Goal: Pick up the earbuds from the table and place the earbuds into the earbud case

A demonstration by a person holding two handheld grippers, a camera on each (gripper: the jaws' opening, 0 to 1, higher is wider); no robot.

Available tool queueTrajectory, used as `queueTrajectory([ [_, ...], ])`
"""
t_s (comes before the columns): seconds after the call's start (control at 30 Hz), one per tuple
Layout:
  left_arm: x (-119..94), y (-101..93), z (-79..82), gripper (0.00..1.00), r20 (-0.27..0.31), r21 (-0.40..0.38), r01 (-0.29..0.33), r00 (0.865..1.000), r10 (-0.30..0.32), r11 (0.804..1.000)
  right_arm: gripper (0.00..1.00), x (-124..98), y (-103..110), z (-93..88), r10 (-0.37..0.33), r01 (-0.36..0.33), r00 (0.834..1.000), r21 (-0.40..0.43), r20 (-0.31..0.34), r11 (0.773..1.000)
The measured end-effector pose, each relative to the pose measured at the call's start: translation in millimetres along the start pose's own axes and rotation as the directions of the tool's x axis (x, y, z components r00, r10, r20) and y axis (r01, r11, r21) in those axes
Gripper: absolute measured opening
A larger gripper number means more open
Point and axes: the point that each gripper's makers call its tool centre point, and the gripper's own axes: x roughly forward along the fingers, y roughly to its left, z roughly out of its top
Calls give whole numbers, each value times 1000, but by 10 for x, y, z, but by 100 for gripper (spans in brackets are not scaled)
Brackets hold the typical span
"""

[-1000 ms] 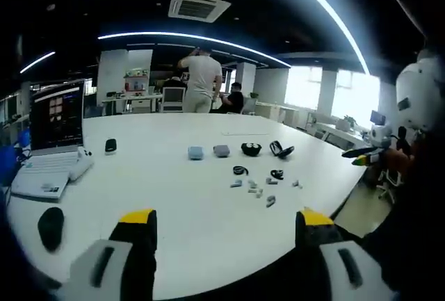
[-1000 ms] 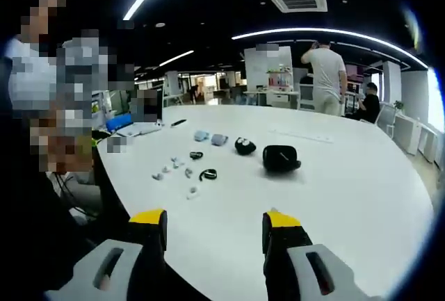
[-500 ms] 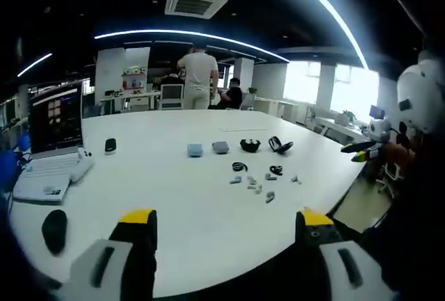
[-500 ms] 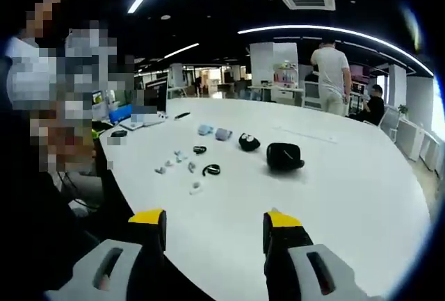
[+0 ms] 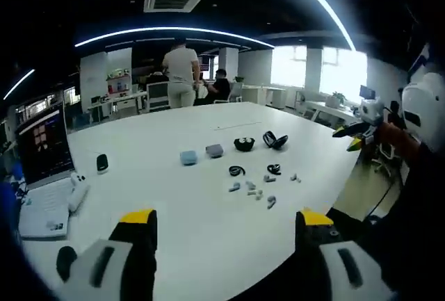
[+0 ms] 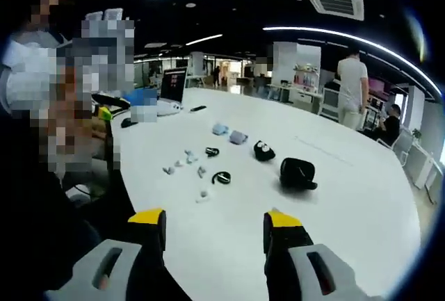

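Observation:
Several small white earbuds (image 5: 254,191) lie scattered on the white table (image 5: 188,224), far ahead of my left gripper (image 5: 226,221), which is open and holds nothing. Beyond them stand a black open earbud case (image 5: 274,140), a round black case (image 5: 243,144), a grey case (image 5: 214,150) and a pale blue case (image 5: 188,157). In the right gripper view the earbuds (image 6: 188,162) and the black open case (image 6: 299,174) lie well ahead of my right gripper (image 6: 212,217), also open and holding nothing. My right gripper (image 5: 356,134) also shows at the right of the left gripper view.
Two black loops (image 5: 237,171) (image 5: 274,169) lie among the earbuds. An open laptop (image 5: 38,176), a black mouse (image 5: 66,263) and a small black object (image 5: 102,163) sit at the table's left. People (image 5: 179,75) stand in the office behind.
Both views have shifted with the hands, and the table items sit slightly differently in each picture. Nothing on the table has moved. Both grippers stay open.

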Motion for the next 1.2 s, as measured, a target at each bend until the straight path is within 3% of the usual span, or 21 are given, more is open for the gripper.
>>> queueTrajectory([
  [0.33,267,20,68,82,-63,36,44,997,-42,998,55,88,-168,46,7,-6,999,6,-39,1000],
  [0.67,489,57,180,81,-73,5,99,992,-99,995,54,138,-302,88,0,0,998,-3,-65,1000],
  [1.0,518,174,198,81,-120,-12,60,991,-61,998,55,121,-403,142,4,-4,996,-5,-84,1000],
  [1.2,477,145,240,81,-124,-1,72,990,-71,997,55,113,-419,202,10,-11,994,-9,-105,1000],
])
